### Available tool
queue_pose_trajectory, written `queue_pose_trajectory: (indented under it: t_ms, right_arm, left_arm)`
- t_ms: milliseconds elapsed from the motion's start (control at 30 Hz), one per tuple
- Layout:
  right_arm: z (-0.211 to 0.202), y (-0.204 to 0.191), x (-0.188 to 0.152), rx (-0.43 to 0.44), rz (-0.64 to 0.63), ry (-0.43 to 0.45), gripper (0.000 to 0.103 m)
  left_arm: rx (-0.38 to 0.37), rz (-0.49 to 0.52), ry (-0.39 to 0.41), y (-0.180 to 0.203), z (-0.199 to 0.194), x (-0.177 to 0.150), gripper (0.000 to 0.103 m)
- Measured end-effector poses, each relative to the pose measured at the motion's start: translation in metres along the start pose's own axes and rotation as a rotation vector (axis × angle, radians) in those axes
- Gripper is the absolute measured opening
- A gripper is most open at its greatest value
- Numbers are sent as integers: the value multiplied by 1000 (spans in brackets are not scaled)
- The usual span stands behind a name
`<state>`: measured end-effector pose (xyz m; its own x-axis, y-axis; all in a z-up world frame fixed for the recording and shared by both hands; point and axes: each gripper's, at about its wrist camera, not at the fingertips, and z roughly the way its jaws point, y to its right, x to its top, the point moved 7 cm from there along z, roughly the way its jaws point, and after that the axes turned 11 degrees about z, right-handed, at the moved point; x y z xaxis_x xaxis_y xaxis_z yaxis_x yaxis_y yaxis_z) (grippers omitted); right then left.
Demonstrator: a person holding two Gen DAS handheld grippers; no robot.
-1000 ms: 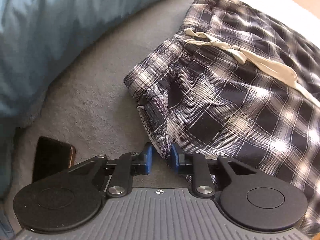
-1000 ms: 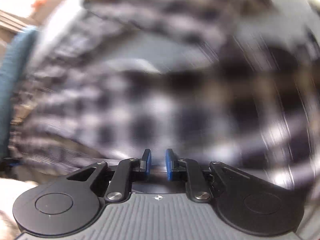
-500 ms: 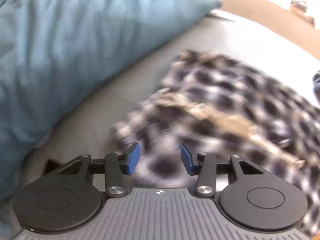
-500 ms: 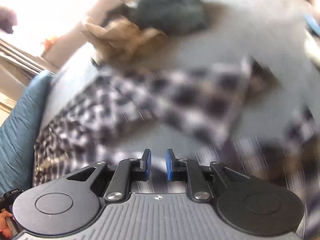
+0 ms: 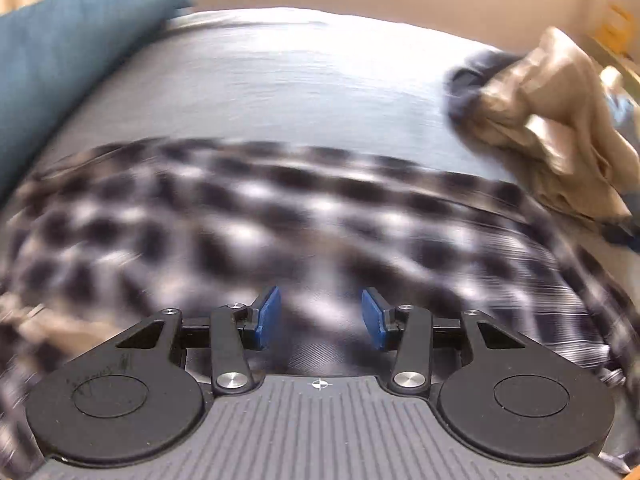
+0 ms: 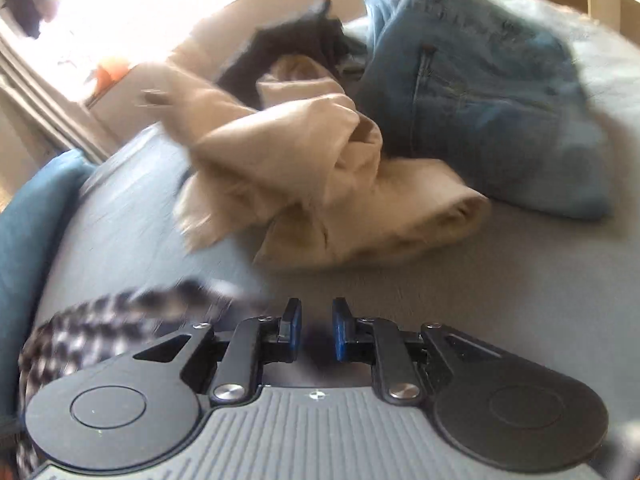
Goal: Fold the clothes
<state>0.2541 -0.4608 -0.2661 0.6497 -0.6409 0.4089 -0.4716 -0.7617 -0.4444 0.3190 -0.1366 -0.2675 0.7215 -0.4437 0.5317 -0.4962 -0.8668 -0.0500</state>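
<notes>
Both your claws are empty: left claw (image 5: pixel 319 317) wide apart over the plaid trousers (image 5: pixel 224 220), right claw (image 6: pixel 316 330) narrowly apart. Next, probably regrip an edge to fold again.

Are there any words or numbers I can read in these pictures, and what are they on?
No words or numbers can be read.
Scribble on the left tool's round black disc: handwriting, not legible.
Checked trousers, tan clothes, jeans: no label in view; all are blurred.
</notes>
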Motion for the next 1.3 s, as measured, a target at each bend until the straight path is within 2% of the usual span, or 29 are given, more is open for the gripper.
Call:
queue_pose_trajectory:
  t_ms: [133,333,567,733,833,900,1000,1100,1200,1300]
  right_arm:
    - [57,4,36,-44,15,-44,18]
    - [83,1,87,-11,-8,-92,13]
    - [122,-18,127,-32,73,6,7]
    - [129,-28,130,-50,-9,-10,7]
    - [108,-22,108,-38,-72,-135,17]
    - [70,-17,86,-40,-163,-152,45]
    - [-5,-6,39,-23,-312,-131,47]
    - [-71,14,-23,-32,-391,-144,47]
    - [-113,33,-86,-104,-485,-183,46]
    - [-133,42,-136,-155,-565,-225,44]
  left_arm:
    - [-12,101,-6,34,15,12,45]
    - [-20,125,-32,35,24,10,45]
    - [-7,132,-61,29,31,7,45]
    - [-12,128,-62,30,32,8,45]
    - [-20,121,-68,30,33,7,45]
    - [-28,123,-59,31,34,6,45]
    - [-35,125,-51,30,37,4,46]
    - [-36,129,-45,29,40,5,48]
    - [-27,139,-40,30,42,5,50]
    - [-17,147,-36,31,42,5,51]
